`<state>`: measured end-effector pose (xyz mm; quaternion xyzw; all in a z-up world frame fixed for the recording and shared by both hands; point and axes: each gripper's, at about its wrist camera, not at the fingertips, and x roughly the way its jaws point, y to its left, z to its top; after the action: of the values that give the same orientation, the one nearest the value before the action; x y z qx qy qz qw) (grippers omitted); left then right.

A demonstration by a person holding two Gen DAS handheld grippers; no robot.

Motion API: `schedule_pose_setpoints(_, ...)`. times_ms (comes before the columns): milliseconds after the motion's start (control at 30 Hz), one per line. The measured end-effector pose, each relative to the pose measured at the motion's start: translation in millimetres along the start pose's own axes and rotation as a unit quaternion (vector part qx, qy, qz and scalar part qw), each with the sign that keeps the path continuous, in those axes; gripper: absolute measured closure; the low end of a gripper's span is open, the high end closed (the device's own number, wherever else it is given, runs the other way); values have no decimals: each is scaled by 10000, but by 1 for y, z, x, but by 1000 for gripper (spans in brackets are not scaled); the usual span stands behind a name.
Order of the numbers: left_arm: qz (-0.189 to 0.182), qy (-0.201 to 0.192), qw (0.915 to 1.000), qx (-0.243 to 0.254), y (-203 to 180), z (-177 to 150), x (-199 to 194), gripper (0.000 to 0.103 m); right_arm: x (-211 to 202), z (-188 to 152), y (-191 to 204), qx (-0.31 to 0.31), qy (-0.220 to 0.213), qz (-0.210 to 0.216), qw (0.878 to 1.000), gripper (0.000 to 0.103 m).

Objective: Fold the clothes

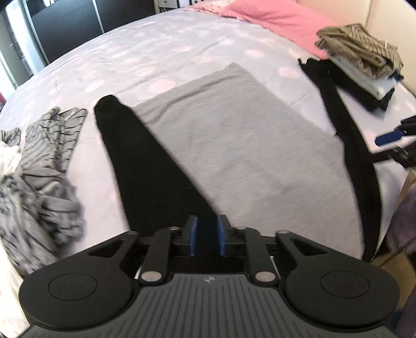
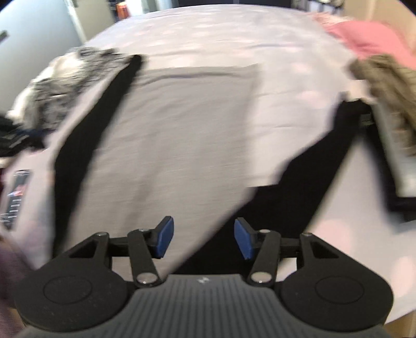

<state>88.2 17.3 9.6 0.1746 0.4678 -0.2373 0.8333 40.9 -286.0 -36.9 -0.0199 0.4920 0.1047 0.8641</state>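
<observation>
Grey-black garment (image 1: 234, 145) flat on bed (image 1: 156, 52), sleeves spread.
Left gripper (image 1: 207, 235) slightly parted over black sleeve, not pinching.
Right gripper (image 2: 204, 240) released, nothing between pads.
Small logo on gripper bodies, unreadable.
Folded stack (image 1: 364, 70) right.

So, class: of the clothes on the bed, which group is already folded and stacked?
The stack by the pink pillow: neat layers, unlike the crumpled striped heap.
</observation>
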Motion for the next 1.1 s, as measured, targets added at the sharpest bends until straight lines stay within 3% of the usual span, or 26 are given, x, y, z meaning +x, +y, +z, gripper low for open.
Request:
schedule_pose_setpoints(100, -79, -152, 9998, -119, -39, 4, 9, 87, 6, 5, -43, 423, 44, -324, 9986, 49)
schedule_pose_setpoints(167, -325, -205, 9987, -323, -56, 8, 17, 87, 9, 8, -63, 595, 7, -438, 9973, 49)
schedule_pose_setpoints(367, -520, -174, 9969, -569, -88, 25, 44, 87, 21, 10, -101, 679, -91, -597, 9959, 57)
schedule_pose_setpoints(633, -560, 9, 9952, -806, -91, 34, 67, 87, 49, 5, -112, 880, -92, -592, 9943, 63)
schedule_pose_setpoints(867, -602, 283, 9935, -920, -85, 29, 86, 87, 76, 10, -125, 1461, -38, -637, 9872, 66)
schedule_pose_setpoints(900, -602, 313, 9932, -941, -84, 28, 87, 87, 79, 10, -128, 1581, -45, -596, 9856, 70)
schedule_pose_setpoints(967, -612, 356, 9927, -977, -81, 27, 90, 87, 83, 11, -130, 1725, -73, -495, 9837, 96)
schedule_pose_setpoints(1000, -619, 369, 9925, -990, -80, 26, 91, 87, 82, 12, -128, 1727, -123, -476, 9837, 101)
schedule_pose_setpoints(1100, -628, 362, 9921, -1026, -78, 25, 90, 87, 68, 13, -117, 1705, -376, -661, 9824, 101)
